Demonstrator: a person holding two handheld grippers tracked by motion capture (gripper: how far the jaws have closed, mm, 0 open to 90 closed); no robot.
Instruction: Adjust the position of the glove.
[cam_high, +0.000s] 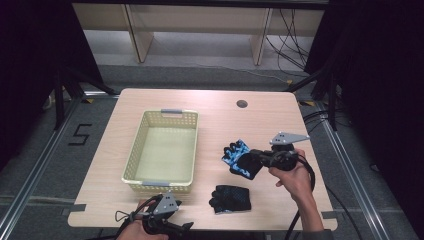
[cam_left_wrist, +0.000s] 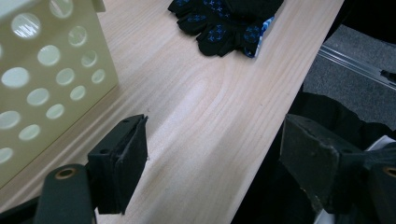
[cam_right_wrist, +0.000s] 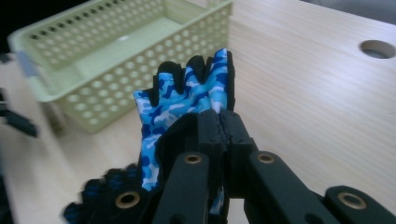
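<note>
A blue camouflage glove (cam_high: 239, 157) (cam_right_wrist: 187, 100) is lifted off the table right of centre, with my right gripper (cam_high: 252, 156) (cam_right_wrist: 219, 122) shut on its cuff end. A second glove (cam_high: 230, 198) (cam_left_wrist: 226, 23), black with blue marks, lies flat near the table's front edge. My left gripper (cam_high: 182, 229) (cam_left_wrist: 212, 156) hangs open at the front edge, left of that glove, with nothing between its jaws. A pale yellow perforated basket (cam_high: 134, 150) (cam_left_wrist: 42, 70) (cam_right_wrist: 28, 37) stands empty on the left half of the table.
A round cable hole (cam_high: 242, 104) (cam_right_wrist: 376, 48) sits in the far right of the wooden table (cam_high: 220, 120). Cables trail on the floor behind. Dark curtains stand on both sides.
</note>
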